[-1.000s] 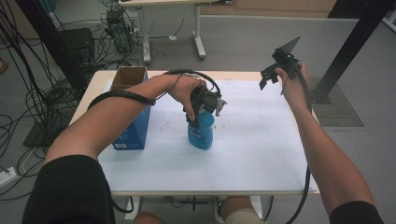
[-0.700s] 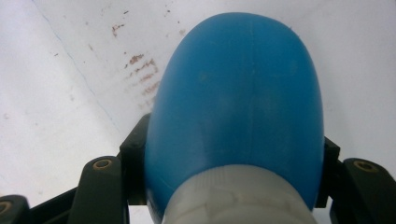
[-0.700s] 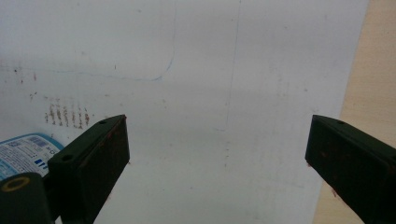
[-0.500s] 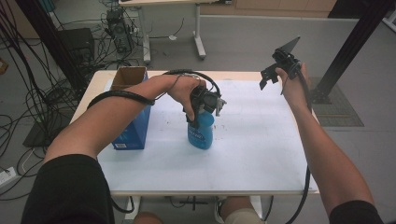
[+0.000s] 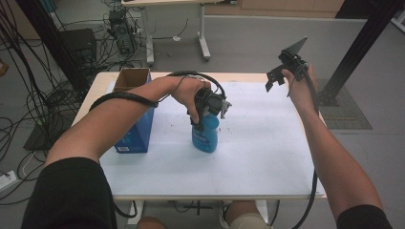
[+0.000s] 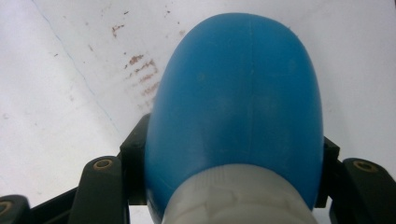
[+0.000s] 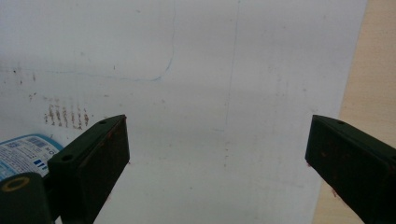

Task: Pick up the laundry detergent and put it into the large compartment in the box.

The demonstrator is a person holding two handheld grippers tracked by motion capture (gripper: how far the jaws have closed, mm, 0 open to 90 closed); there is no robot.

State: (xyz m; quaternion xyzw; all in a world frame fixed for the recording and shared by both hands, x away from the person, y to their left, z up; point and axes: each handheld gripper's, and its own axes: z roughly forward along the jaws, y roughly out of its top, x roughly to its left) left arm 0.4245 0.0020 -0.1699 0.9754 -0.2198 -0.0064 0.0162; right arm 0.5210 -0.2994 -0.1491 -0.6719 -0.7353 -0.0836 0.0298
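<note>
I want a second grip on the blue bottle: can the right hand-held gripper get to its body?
Probably yes: the right hand-held gripper is open and raised, with only bare white table cover between it and the blue bottle.

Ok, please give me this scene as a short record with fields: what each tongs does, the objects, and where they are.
left tongs: shut on the blue bottle, jaws at its shoulders just below the white cap
blue bottle: upright on the white table, near the middle
white cap: on top of the bottle
right tongs: open, holds nothing, raised above the far right part of the table
blue box: stands at the left of the bottle, top open
white table: small reddish marks near the bottle
</note>
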